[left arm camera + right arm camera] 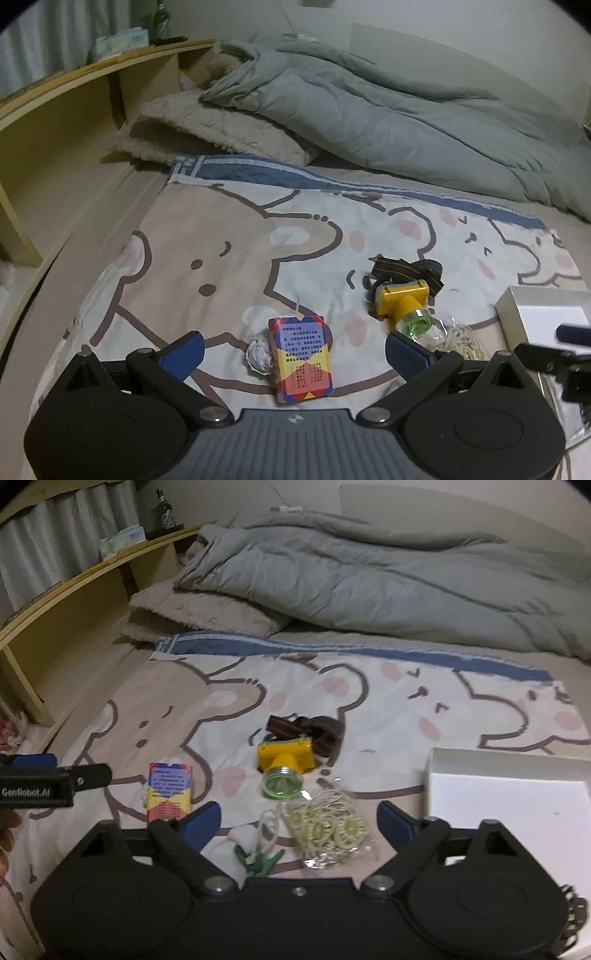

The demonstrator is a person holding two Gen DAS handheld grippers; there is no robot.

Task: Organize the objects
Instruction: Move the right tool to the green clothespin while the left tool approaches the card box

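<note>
- Clutter on bear-print blanket (369, 686) beside empty white box (509, 805) — likely its destination.
- Right gripper (299, 823) spread, empty, over rubber-band bag (325, 823).
- Left gripper (295, 354) likewise agape, straddling card pack (303, 358).

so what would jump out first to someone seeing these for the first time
The yellow headlamp with its dark strap lies mid-blanket, the brightest thing there. Left of it sits a colourful card box; to the right an open white box. Behind, a rumpled grey duvet fills the bed.
</note>
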